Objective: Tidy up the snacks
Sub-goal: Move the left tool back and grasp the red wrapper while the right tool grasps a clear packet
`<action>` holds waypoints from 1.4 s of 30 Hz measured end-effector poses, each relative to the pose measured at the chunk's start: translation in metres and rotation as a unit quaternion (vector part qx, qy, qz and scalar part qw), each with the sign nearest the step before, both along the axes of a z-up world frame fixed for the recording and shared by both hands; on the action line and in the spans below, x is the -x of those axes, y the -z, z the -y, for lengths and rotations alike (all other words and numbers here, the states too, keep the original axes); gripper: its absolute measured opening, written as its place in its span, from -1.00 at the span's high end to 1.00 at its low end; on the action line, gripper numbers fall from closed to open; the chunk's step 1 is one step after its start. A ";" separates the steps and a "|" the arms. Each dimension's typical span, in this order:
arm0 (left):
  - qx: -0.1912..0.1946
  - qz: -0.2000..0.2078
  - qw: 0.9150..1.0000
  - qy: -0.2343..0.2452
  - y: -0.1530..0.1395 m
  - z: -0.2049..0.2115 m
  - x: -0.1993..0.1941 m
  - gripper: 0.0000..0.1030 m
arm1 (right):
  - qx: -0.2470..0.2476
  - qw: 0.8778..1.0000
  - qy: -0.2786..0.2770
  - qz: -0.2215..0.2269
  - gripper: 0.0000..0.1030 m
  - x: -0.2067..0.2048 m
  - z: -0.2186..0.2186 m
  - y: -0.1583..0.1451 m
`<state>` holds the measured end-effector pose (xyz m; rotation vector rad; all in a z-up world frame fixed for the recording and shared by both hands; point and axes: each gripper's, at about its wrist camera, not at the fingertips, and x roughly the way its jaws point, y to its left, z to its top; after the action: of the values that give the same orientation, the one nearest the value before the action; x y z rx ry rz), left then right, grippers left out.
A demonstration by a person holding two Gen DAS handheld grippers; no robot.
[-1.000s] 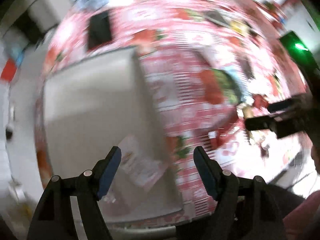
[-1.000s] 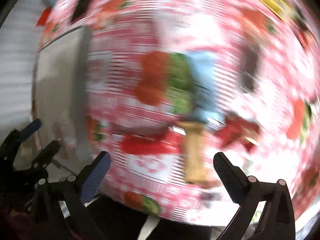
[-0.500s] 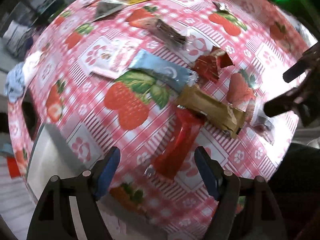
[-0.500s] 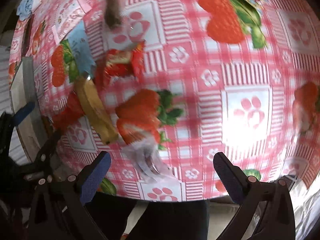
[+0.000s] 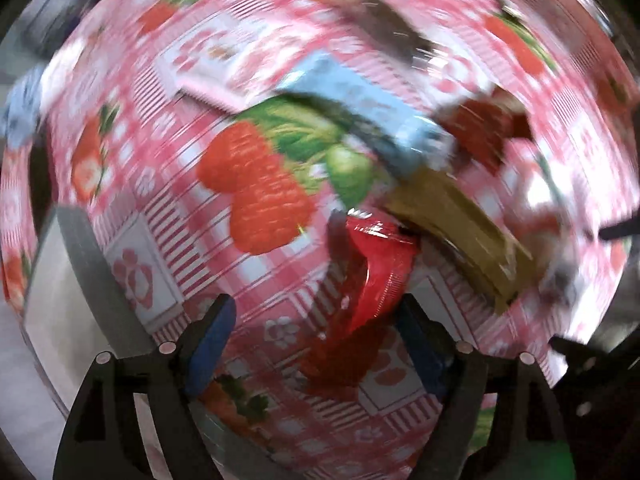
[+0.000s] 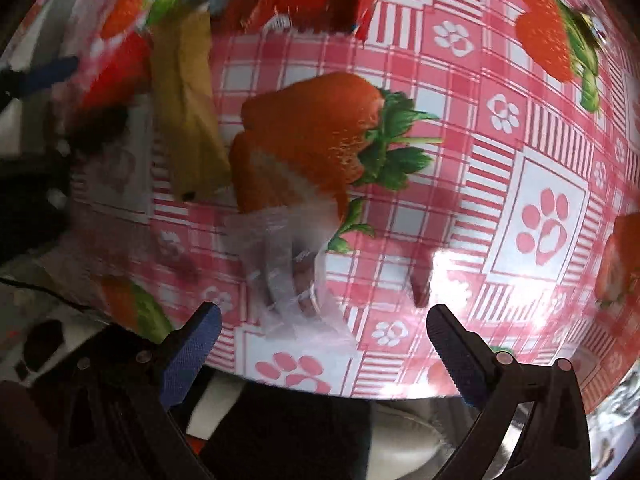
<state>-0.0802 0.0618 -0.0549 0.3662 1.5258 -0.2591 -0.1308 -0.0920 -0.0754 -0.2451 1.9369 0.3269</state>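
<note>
Straddling the red packet, the left gripper gapes wide, empty.
Packet's long axis runs forward between its jaws; right gripper, also wide and empty, frames a clear wrapper.

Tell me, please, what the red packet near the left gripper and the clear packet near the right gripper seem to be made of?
Red packet: apparently thin glossy plastic film; it shows bright glints and creases. Clear packet: looks like transparent, crinkled plastic film; the tablecloth pattern shows through it. Motion blur leaves both uncertain.
</note>
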 end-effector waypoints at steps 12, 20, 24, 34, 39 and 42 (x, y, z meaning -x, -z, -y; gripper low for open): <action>0.018 -0.018 0.992 -0.126 -0.007 -0.049 -0.014 -0.68 | 0.023 0.995 0.087 0.041 -1.00 -0.005 0.076 0.004; 0.020 -0.038 0.987 -0.157 0.001 -0.051 0.011 -0.68 | 0.015 0.994 0.110 0.020 -1.00 0.002 0.062 0.015; 0.016 -0.033 0.989 -0.144 0.001 -0.045 0.015 -0.71 | 0.026 0.995 0.095 0.023 -1.00 0.004 0.048 0.021; 0.017 -0.038 0.988 -0.151 0.020 -0.017 0.002 -1.00 | 0.019 0.994 0.098 0.041 -1.00 -0.007 0.058 0.026; 0.017 -0.038 0.988 -0.151 0.025 -0.020 0.007 -1.00 | 0.017 0.993 0.100 0.053 -1.00 0.003 0.064 0.012; 0.015 -0.042 0.988 -0.150 0.028 -0.023 0.005 -0.99 | 0.019 0.994 0.096 0.042 -1.00 -0.001 0.063 0.014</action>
<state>-0.0848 0.0848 -0.0830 0.0998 1.6344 -0.0606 -0.1300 -0.1550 -0.0890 -0.0948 1.8676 0.1511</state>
